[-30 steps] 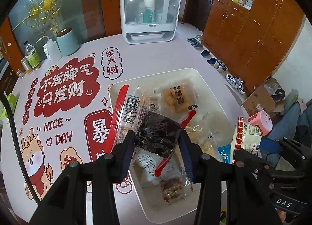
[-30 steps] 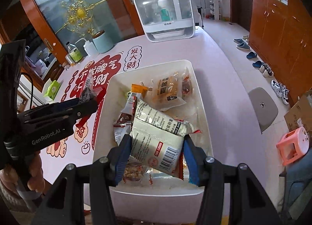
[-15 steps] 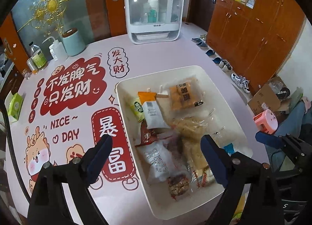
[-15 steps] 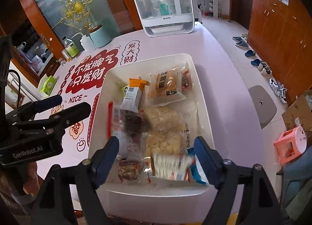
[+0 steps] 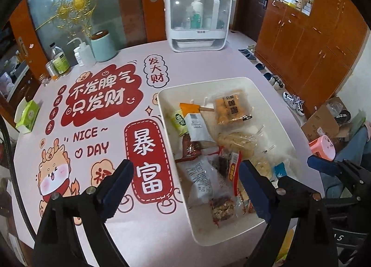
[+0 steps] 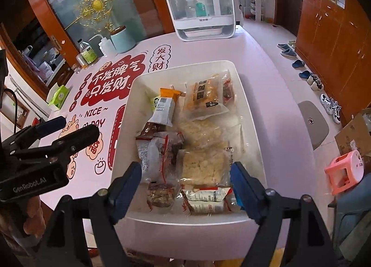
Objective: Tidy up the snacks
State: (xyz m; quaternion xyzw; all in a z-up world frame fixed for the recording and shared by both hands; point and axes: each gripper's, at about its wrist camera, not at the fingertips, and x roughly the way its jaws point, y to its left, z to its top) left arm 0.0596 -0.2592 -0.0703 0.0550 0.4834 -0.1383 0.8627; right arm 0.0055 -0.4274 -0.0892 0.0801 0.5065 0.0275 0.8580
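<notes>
**Both tongs spread wide, snacks sitting in the white bin**

Left gripper (image 5: pixel 185 188): jaws standing wide apart, gripping nothing. It is hovering over the bin's left long wall at the near end, one finger above the printed table mat (image 5: pixel 92 105), the other above the packets.

Right gripper (image 6: pixel 185 183): jaws also spread, nothing between them. It is hanging over the near short edge of the white bin (image 6: pixel 243 95), fingers framing the near row of packets.

The bin is sitting on the table toward its right edge, long axis running away from the cameras. All visible snacks are lying inside it:
- far end: orange-topped packet with barcode (image 6: pixel 165 107) leaning on the left side, yellow cake packet (image 6: pixel 205 98) beside it toward the right wall
- middle: clear bag of pale crumbly pieces (image 6: pixel 199 130), dark brown packet (image 6: pixel 148 130) against the left wall
- near end: white printed packet with red trim (image 6: pixel 153 158), second pale crumbly bag (image 6: pixel 204 167) just right of it, nut bar in clear wrap (image 6: pixel 161 195) and a red-and-white packet (image 6: pixel 206 199) at the near wall

Packets are overlapping; can't tell what is lying underneath.

At the table's far edge: white cabinet with clear door (image 5: pixel 198 19), teal canister (image 5: pixel 102 45), squeeze bottle (image 5: pixel 83 54). Green tissue box (image 5: pixel 29 114) at the left edge.
</notes>
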